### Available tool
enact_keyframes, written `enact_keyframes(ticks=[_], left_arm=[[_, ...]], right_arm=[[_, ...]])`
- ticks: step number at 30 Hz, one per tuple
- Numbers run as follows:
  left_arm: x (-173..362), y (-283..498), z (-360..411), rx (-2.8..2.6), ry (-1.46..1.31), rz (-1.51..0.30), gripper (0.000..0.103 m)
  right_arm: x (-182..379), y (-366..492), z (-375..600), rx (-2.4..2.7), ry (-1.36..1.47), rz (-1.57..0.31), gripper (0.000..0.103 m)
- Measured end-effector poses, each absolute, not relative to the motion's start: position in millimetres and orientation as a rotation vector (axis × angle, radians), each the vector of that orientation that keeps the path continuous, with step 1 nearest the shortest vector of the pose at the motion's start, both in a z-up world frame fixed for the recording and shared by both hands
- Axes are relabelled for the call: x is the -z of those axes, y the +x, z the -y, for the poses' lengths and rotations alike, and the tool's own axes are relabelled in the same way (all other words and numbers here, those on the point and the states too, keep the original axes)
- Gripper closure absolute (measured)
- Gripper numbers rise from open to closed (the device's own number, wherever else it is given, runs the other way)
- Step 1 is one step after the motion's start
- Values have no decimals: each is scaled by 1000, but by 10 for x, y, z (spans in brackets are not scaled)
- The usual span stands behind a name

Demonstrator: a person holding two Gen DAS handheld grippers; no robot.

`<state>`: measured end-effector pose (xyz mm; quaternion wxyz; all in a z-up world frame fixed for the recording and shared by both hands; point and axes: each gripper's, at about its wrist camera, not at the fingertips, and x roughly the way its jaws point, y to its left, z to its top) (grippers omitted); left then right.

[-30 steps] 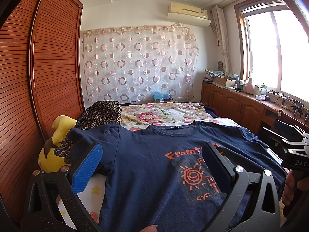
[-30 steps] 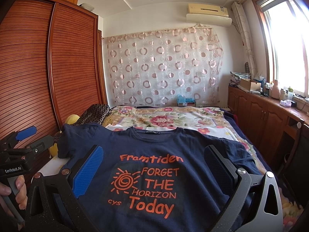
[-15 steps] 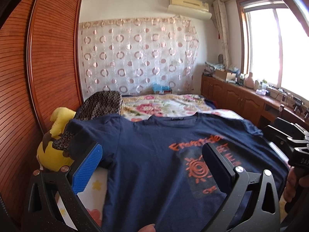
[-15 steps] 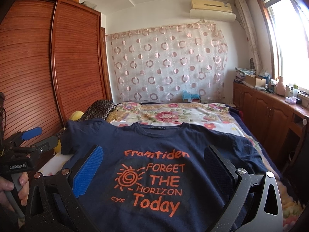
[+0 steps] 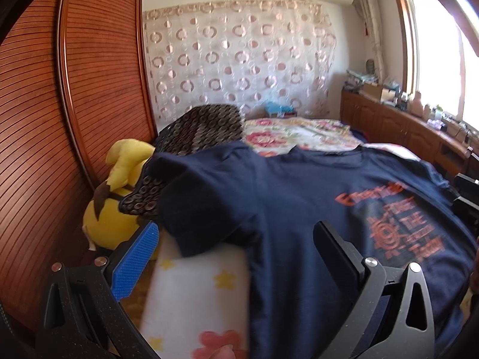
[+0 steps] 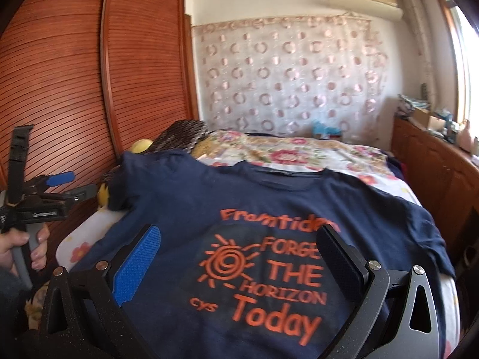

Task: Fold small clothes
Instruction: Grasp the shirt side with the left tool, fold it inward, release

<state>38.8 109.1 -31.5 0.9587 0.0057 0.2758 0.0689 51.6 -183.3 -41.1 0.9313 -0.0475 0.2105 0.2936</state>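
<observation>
Across the bed (image 6: 299,152), with its floral cover, we have the navy T-shirt (image 6: 269,209) lying spread flat and print side up, collar toward the far curtain and hem toward us, so its long axis runs straight away from both sets of jaws. From the right wrist view the shirt sits squarely ahead of our right gripper (image 6: 236,257), whose jaws stand wide apart and released, with nothing between them but a view of the orange lettering below. Our left gripper (image 5: 236,251) is also spread wide and grasping nothing; it sits off toward the shirt's left edge, and from its camera the left sleeve (image 5: 203,209) lies just ahead between the jaws, draped partly over a patterned cushion (image 5: 197,131) and beside a yellow plush toy (image 5: 113,203), with bare sheet showing under the sleeve's near edge. We judge that the coming move turns on this: the left sleeve is the part nearest to any jaws, and the left hand is the nearer one to it, so a sideways fold across the body would start there, while the right gripper is better placed for the hem or the right side. The hem itself is hidden below both views.
</observation>
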Motion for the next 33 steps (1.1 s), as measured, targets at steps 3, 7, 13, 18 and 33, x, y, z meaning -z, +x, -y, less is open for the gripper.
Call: enact_keyframes(ticks=[3,7,13,18,33], left_arm=[[396,414,-1217,-142,12,-597,0],[524,460,-1406,-141,-2,-646,0],[711,592,-1594,-125,-14,-729,5],[769,728,-1780,-76,-131,-755,13],[1044,1079,-2003,-12,-255,-878,58]], right_arm=[[387,566,1812,-625,-125,-436,0],[396,661,1797,-655,-143,-457,0],[485,708,1729,-694,-191,-504,0],[421,773,1682,-709,-236,-519,0],[447,759,1534,-764,-289,-519,0]])
